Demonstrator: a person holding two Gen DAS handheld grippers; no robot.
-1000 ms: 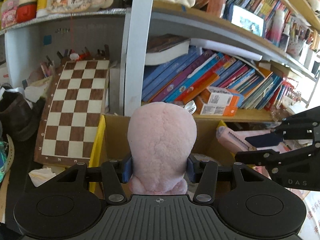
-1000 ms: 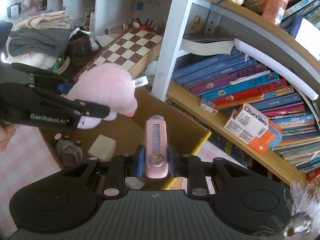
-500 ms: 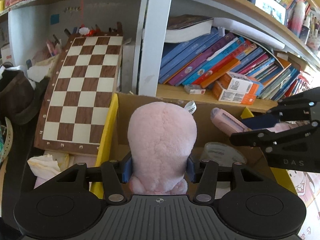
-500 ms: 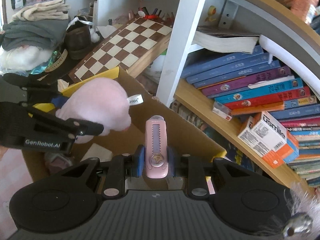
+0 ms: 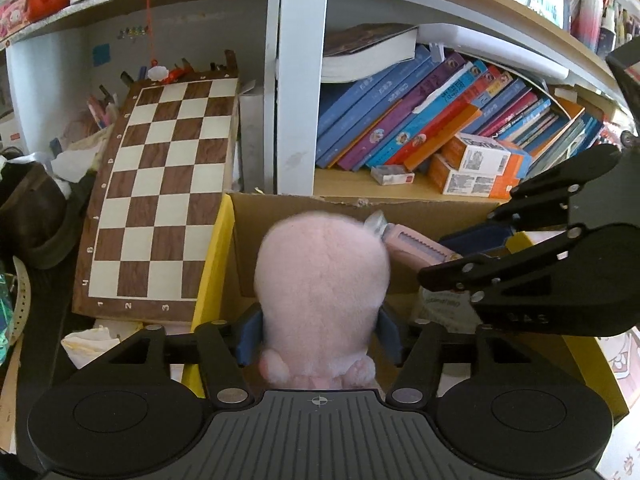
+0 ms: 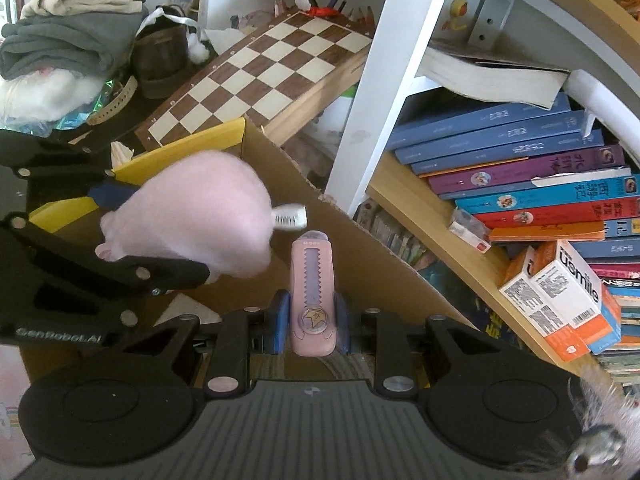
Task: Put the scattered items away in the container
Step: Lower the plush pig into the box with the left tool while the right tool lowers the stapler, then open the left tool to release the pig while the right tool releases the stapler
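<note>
Above cardboard box [image 6: 360, 256], pink cutter [image 6: 312, 292] lengthwise forward.

**Shelves and what sits on them**

Wooden shelf [image 5: 352, 184] right of a white post [image 5: 298, 80]: row of leaning books [image 5: 420, 120], one thick book [image 5: 368, 48] flat on top of the row, two orange-and-white cartons [image 5: 476, 168] stacked at the front, a small pack [image 5: 390, 175] just beside them. Same shelf [image 6: 404, 204] in the right view, cartons [image 6: 560, 292] near its edge. Left of the post, darker surface, mostly hidden: chessboard [image 5: 160, 196] tilted against the back, brown shoe [image 6: 160, 56], folded clothes [image 6: 68, 28], crumpled tissue [image 5: 86, 344]. Cardboard box [image 5: 304, 208] in front of the shelf, yellow flaps open; footing not visible.
</note>
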